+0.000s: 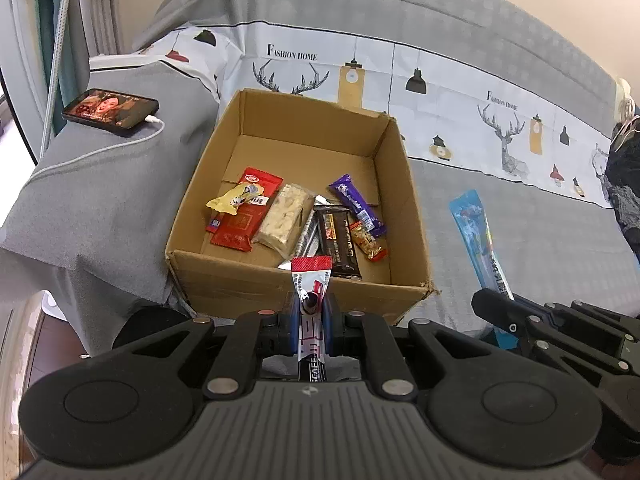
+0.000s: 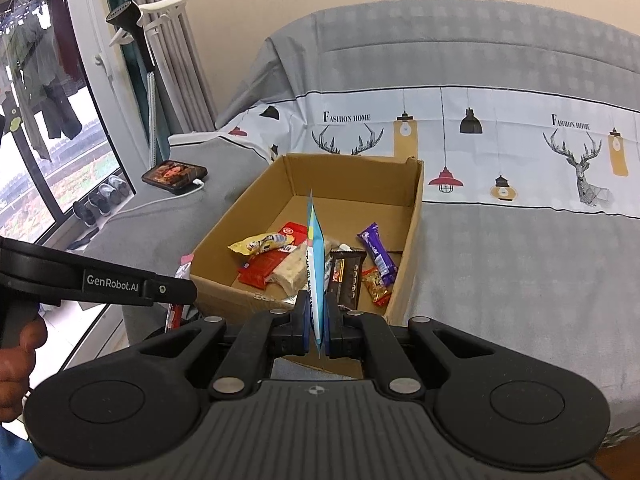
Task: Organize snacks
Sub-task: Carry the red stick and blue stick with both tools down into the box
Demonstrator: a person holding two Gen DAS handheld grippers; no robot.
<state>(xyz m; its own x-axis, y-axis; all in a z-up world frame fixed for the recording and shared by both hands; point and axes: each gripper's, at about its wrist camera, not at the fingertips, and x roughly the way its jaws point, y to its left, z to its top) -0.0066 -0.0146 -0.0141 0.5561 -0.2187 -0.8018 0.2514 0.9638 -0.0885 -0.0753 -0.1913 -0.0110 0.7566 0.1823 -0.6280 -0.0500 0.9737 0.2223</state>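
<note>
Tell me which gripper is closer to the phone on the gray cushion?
Left. The left gripper, holding a red-and-white sachet, is by the cardboard box's near wall on the phone's side. The right gripper, holding a blue packet, sits farther right.

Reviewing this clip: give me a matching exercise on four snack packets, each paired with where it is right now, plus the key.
Things:
1. red-and-white coffee stick
2. blue packet
3. purple bar
4. yellow packet

Places:
A. in the cardboard box, towards its right wall
B. clamped in the right gripper
C. in the box, lying on the red packet at the left
D. clamped in the left gripper

Pairs: 1-D, 2-B, 3-A, 4-C
</note>
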